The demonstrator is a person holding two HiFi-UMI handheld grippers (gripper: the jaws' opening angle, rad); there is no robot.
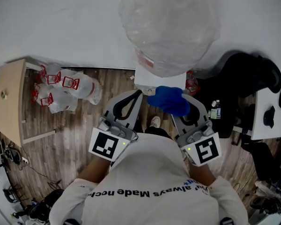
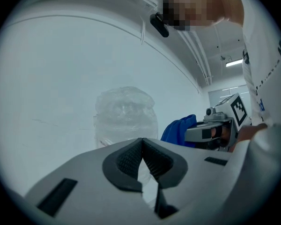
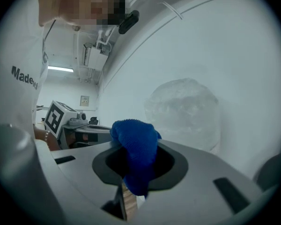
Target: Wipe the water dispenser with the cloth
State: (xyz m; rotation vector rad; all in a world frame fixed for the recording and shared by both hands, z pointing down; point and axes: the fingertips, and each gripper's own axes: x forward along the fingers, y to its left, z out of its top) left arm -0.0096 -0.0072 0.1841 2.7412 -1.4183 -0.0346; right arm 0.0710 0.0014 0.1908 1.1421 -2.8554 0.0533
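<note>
While hovering ahead of the torso, pinching the cloth (image 1: 171, 100) in the right gripper (image 3: 136, 172) at 1 o'clock | pressing left gripper (image 2: 142, 146) jaws together on nothing at 11 o'clock | judging wiping as not yet starting, whole job remaining | facing water dispenser (image 1: 152, 81) at 12 o'clock | losing its front and taps beneath bagged bottle (image 1: 171, 27); failing to tell cloth contact

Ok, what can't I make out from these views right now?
- Front of the dispenser: head view, hidden under the wrapped bottle and the cloth.
- Body of the dispenser: both gripper views, largely blocked by the jaws in front; mainly the wrapped bottle shows.
- Whether the cloth touches the dispenser: no view settles it.
</note>
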